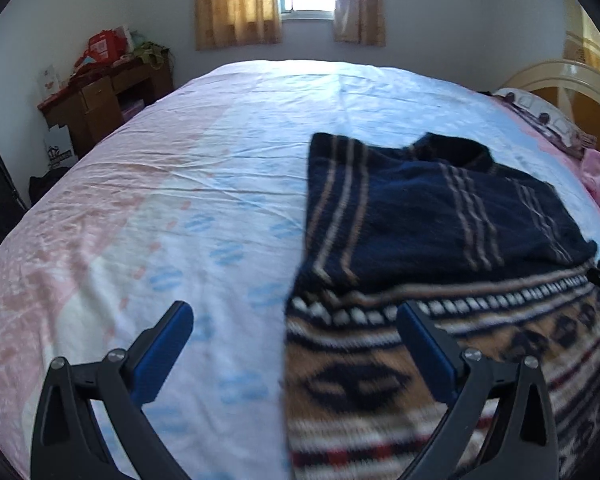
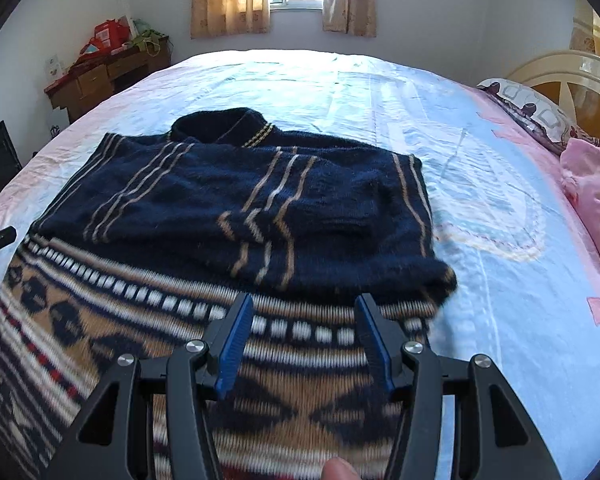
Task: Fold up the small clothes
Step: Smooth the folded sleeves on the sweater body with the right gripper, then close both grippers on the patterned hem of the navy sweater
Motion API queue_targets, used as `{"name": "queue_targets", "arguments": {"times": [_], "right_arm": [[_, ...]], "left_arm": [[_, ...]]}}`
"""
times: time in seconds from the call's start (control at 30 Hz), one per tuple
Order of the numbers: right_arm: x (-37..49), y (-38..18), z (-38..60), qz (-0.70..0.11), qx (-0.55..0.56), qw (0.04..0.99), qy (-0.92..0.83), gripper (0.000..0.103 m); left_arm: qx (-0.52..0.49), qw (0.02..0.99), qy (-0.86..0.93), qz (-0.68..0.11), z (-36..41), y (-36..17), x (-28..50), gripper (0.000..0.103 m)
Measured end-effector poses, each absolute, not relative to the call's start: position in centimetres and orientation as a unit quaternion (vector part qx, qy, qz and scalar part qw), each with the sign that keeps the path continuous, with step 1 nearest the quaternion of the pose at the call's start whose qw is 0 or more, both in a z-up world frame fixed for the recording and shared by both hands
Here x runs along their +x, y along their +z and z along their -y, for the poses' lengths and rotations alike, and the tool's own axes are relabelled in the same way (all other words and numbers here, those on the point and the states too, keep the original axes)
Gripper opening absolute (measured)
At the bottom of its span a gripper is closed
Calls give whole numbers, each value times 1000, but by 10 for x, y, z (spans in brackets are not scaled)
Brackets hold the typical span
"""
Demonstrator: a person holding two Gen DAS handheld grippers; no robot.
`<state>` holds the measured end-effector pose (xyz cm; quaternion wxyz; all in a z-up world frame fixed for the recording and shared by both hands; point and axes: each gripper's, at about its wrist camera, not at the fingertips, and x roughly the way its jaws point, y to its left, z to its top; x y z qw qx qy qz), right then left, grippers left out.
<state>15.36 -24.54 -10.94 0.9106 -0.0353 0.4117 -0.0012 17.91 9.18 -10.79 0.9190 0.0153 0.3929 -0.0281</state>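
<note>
Sweater [image 2: 236, 216]: patterned hem blurring, running off both views' lower edges. Desk [image 1: 100, 100] clutter: too small for identifying. Fingertip [image 2: 338, 469]: bottom edge cropping it.

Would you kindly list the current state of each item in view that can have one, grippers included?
sweater: flat on the bed, both sleeves folded in over the navy chest, patterned lower half not yet folded up.
left gripper: open, nothing between its fingers.
right gripper: open, over the sweater's patterned band, gripping nothing.
curtains: drawn apart, window uncovered.
bed sheet: spread out, slightly wrinkled.
pillow: lying at the headboard.
</note>
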Motion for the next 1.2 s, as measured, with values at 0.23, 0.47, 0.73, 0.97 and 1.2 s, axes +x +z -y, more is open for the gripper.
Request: {"name": "queue_targets", "arguments": {"times": [0.23,0.47,0.73,0.97,1.2], "right_arm": [[111,-116,248,-422,-33,906,1,54],[63,-124,247,-427,-44,903,2,54],[19,-132,247,-441,-44,897,2,54],[-34,-135,257,-439,-14,898,-1,54],[-81,-138,261,-437,-8,899,-19,54]], "left_arm": [[17,911,-64,-406,-85,-117,134,102],[29,896,-88,-434,-85,-135,90,96],[29,892,-102,-440,-79,-143,50,92],[23,884,-123,-451,-73,-142,18,87],[21,877,-135,-460,-66,-141,-4,86]]}}
